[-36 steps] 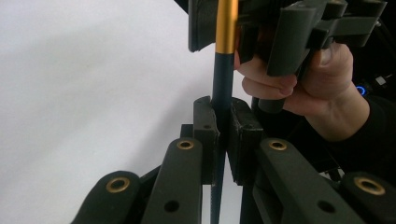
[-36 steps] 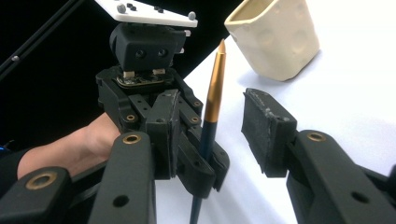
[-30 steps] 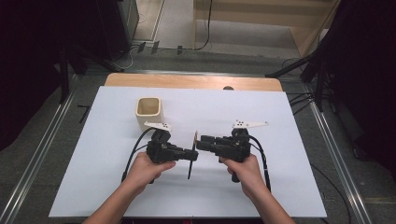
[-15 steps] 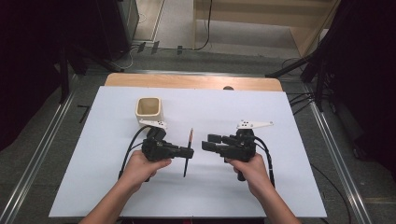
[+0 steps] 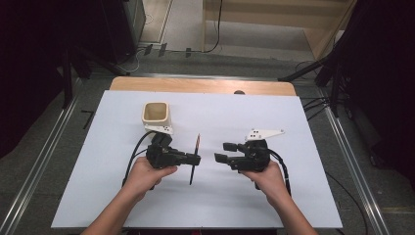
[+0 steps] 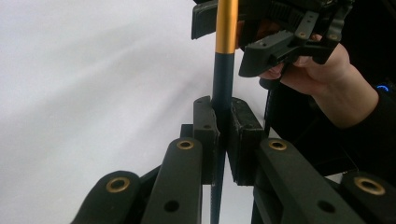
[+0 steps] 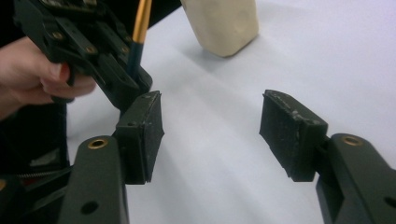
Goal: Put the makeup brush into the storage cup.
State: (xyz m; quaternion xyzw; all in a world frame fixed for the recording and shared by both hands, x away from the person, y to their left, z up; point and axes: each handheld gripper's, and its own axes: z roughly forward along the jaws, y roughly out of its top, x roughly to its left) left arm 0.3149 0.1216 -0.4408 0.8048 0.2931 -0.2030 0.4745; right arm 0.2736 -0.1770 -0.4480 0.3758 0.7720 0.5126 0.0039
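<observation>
As far as can be judged from the grips, looks like a handover all but finished. Clamped by the left gripper (image 5: 194, 159): a slim stick (image 5: 197, 143) with a dark blue shaft and a golden upper section, held about midway between the two hands over the white table (image 5: 303, 196). Pinched on the dark part with both pads pressed flat against it, as seen along the jaws in the left gripper view. Stands steeply, leaning a little. Cannot tell whether the lower end touches the table or hangs just above it. For the right gripper (image 5: 220, 152): jaws apart, just been opening, nothing between the pads, set just beside the stick and no longer in contact with it. So, done by this reading: pickup and transfer to the left side, release by the right. Left to do, probably: delivery. Likely destination the cream cup (image 5: 155, 113), standing upright on the table beyond the left hand, near the stick but apart from it, with nothing visible inside. Calls for a lift toward the cup, lining the stick up over the rim, then letting go. None of that begun yet.
</observation>
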